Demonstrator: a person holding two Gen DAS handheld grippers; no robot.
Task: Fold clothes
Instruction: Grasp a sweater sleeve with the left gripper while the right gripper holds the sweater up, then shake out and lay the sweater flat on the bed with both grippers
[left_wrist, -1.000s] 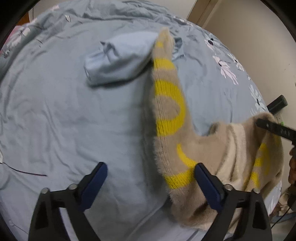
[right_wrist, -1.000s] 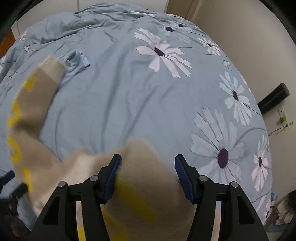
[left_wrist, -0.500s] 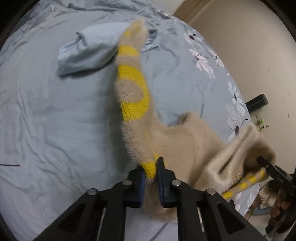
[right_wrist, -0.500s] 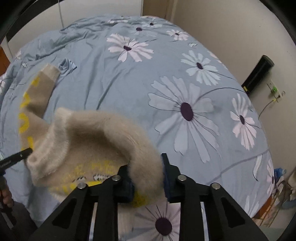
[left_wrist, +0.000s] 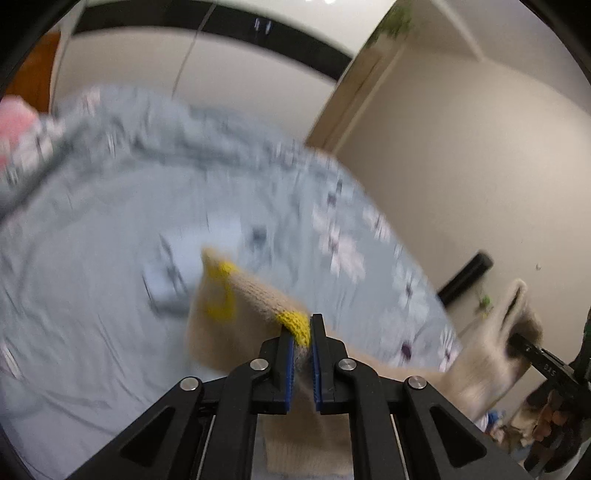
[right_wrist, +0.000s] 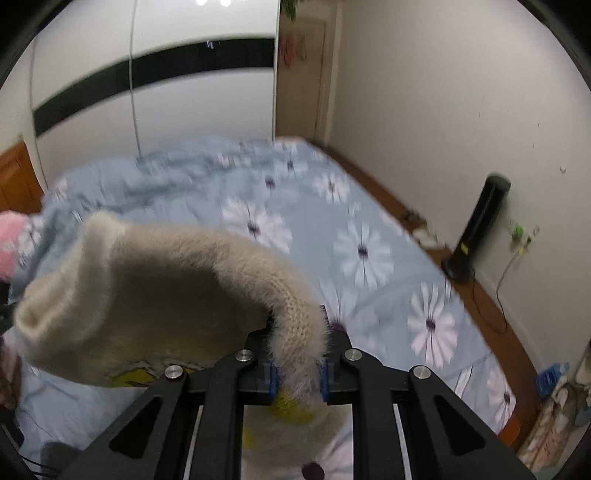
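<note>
A fuzzy beige sweater with yellow patterns hangs in the air above the bed. My left gripper is shut on a yellow-striped edge of it. My right gripper is shut on another beige edge of the sweater, whose cream collar bulges to the left. The right gripper also shows at the far right of the left wrist view, holding the sweater up. A folded light-blue garment lies blurred on the bed behind the sleeve.
The bed has a blue cover with white daisies. A black tower device stands by the right wall with cables. A white wardrobe stands behind the bed. Something pink lies at the left.
Both grippers have lifted the sweater high off the bed and tilted up, so walls and wardrobe now show. A second ago both were open around it; they shut half a second ago.
</note>
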